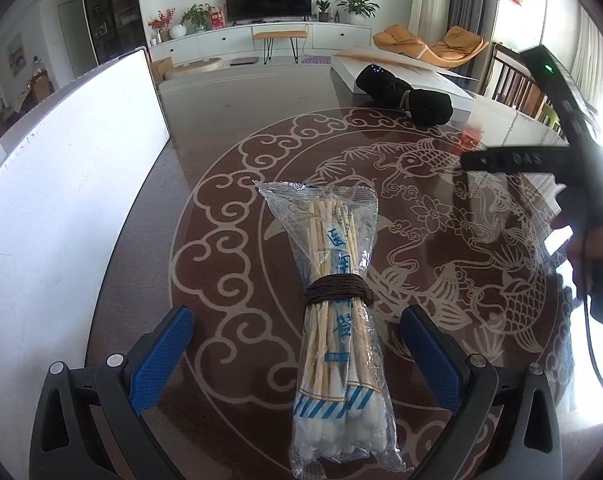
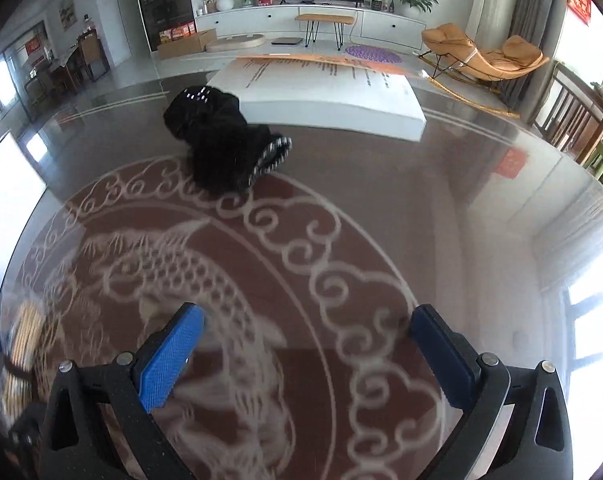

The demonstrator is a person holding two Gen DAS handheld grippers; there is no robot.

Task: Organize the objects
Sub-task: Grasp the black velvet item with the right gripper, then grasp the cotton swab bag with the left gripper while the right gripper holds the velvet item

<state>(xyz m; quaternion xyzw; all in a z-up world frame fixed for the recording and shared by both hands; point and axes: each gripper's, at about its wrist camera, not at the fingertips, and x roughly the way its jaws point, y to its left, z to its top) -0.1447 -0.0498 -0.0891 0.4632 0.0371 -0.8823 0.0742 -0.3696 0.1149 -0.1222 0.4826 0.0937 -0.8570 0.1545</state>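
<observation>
Living-room surroundings, with a television and low cabinet at the far wall, are framing a glass-topped table (image 1: 229,128) printed with a fish and cloud pattern. From the left wrist view, the left gripper (image 1: 297,360) is standing with its jaws fully apart, one blue pad on either side of the bag of cotton swabs (image 1: 333,320), neither pad touching it; the bag is lying flat on the near part of the table, long axis running near to far, bound at its middle by a dark cord (image 1: 337,290), which is presumably keeping the sticks together for handling as one bundle. A black fabric bundle (image 1: 405,98) is resting far off beside a white flat box (image 1: 441,84), and a white board (image 1: 73,184) is standing along the left edge. From the right wrist view, the right gripper (image 2: 305,356) is likewise spread wide and gripping nothing, bare patterned glass showing between its pads; the picture is blurred. The black fabric bundle (image 2: 221,140) is lying ahead of it, touching the white flat box (image 2: 333,100), and appears the likely next object. The swab bag (image 2: 21,356) is showing only as a blur at the near left.
</observation>
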